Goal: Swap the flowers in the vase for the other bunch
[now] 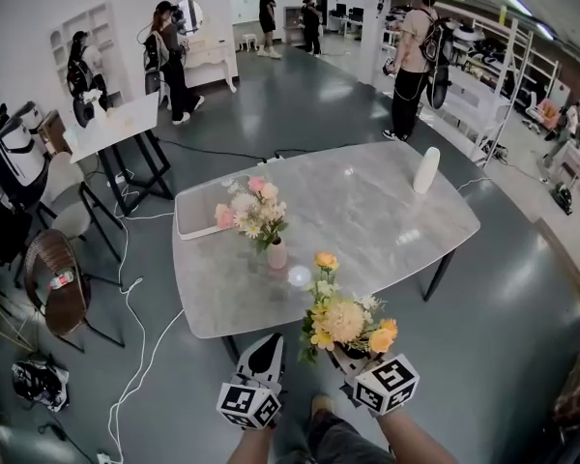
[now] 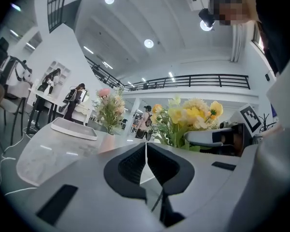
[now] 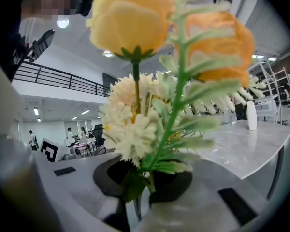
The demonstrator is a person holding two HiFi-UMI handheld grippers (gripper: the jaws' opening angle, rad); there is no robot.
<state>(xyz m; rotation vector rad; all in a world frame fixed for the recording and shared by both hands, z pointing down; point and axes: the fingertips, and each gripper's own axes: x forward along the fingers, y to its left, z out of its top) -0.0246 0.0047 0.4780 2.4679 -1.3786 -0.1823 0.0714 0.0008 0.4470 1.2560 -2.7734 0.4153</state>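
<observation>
Table (image 1: 367, 211) with one bunch on it and one held near it.
The right gripper (image 3: 142, 178) pinches the stems of the yellow bunch (image 1: 343, 322), upright by the table's near edge. The left gripper (image 2: 146, 163) is beside it, jaws pressed together, holding nothing. The pink bunch (image 1: 251, 211) stands in the vase (image 1: 277, 254) on the table.

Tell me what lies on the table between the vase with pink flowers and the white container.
Nothing lies there. In the head view the table is bare marble between the vase and the white container.
</observation>
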